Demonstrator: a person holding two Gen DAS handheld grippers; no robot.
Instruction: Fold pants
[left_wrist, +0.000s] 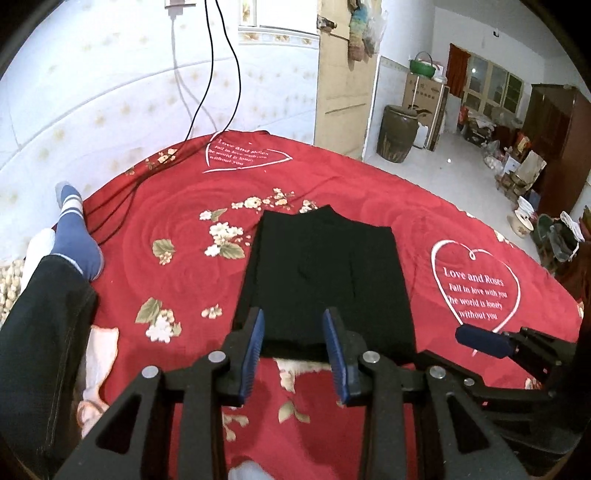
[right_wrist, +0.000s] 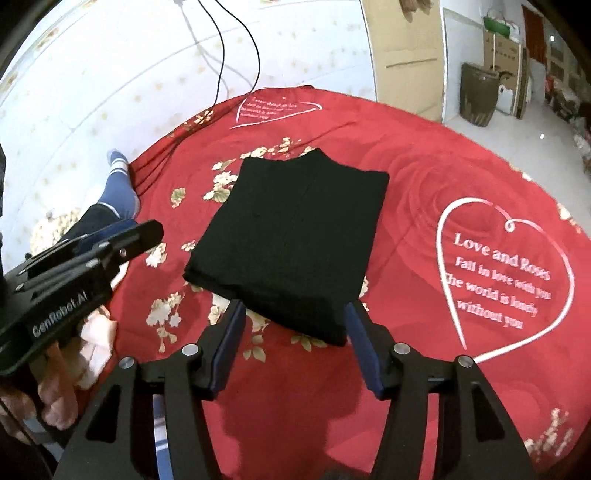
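Observation:
The black pants (left_wrist: 321, 280) lie folded into a compact rectangle on the red bedspread (left_wrist: 177, 229); they also show in the right wrist view (right_wrist: 291, 243). My left gripper (left_wrist: 295, 325) is open and empty, its blue pads either side of the stack's near edge, above it. My right gripper (right_wrist: 295, 317) is open and empty, just short of the stack's near edge. The right gripper's finger shows at the right of the left wrist view (left_wrist: 484, 341). The left gripper's body shows at the left of the right wrist view (right_wrist: 74, 273).
A person's leg in dark trousers and a blue sock (left_wrist: 74, 236) rests on the bed at left. Black cables (left_wrist: 122, 206) run across the far left of the bedspread (right_wrist: 424, 184). A wall lies behind; a brown jar (left_wrist: 397, 133) and clutter stand on the floor at right.

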